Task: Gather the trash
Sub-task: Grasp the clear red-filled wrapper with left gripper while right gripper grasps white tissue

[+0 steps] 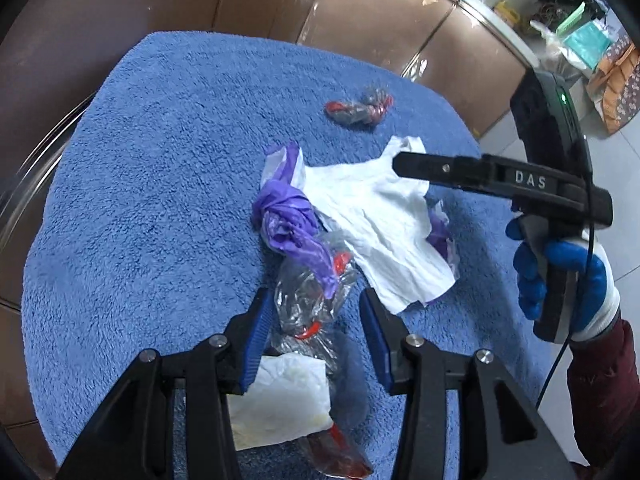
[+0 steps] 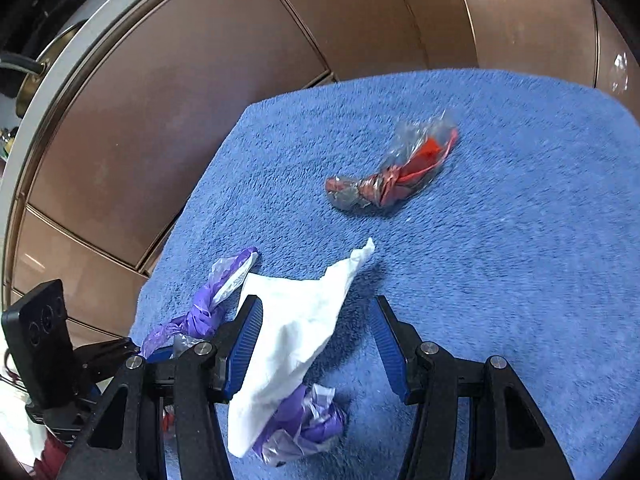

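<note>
Both claws were held open above a blue towel (image 1: 140,152). The left claw (image 1: 316,344) straddled clear plastic trash (image 1: 308,300); white tissue (image 2: 296,332) lay at the right claw's (image 2: 316,344) nine o'clock finger.

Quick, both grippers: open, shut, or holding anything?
Left gripper: open, jaws either side of the clear wrapper, not gripping it.
Right gripper: open, the tissue between its jaws, not clamped.
</note>
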Demonstrator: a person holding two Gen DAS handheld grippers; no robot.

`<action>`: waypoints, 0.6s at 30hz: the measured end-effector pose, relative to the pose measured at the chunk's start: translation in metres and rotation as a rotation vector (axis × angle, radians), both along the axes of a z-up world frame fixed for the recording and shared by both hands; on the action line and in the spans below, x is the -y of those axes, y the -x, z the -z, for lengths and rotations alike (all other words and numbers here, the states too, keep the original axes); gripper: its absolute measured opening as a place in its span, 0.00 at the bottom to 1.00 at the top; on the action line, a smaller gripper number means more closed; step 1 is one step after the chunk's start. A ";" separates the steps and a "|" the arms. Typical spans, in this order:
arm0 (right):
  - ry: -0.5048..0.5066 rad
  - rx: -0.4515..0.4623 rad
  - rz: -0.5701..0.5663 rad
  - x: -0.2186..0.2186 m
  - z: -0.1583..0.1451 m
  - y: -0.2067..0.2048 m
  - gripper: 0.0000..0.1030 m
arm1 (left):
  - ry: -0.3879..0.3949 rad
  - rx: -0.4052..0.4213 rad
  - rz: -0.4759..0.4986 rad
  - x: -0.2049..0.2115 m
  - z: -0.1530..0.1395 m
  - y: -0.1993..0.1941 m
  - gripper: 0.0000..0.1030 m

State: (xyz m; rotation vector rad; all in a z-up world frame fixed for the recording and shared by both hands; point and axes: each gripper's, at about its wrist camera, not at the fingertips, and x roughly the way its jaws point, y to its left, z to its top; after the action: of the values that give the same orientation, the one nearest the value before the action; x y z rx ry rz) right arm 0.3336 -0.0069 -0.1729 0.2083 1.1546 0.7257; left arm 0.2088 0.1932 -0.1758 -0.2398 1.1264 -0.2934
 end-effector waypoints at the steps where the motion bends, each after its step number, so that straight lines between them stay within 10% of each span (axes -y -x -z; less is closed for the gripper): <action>1: -0.003 -0.007 -0.010 -0.002 0.001 -0.001 0.46 | 0.002 -0.012 0.017 0.002 -0.001 -0.001 0.40; 6: 0.009 0.009 -0.049 -0.012 -0.002 0.000 0.05 | 0.034 -0.007 0.026 0.003 -0.008 -0.004 0.12; 18: -0.037 0.211 -0.076 -0.010 -0.077 0.051 0.04 | 0.199 0.157 -0.084 -0.010 -0.050 0.026 0.05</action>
State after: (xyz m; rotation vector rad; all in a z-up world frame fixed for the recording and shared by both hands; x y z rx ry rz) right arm 0.2825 0.0031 -0.0956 0.1156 0.9525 0.8166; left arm 0.1823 0.2031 -0.1260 -0.4321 0.9300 -0.3437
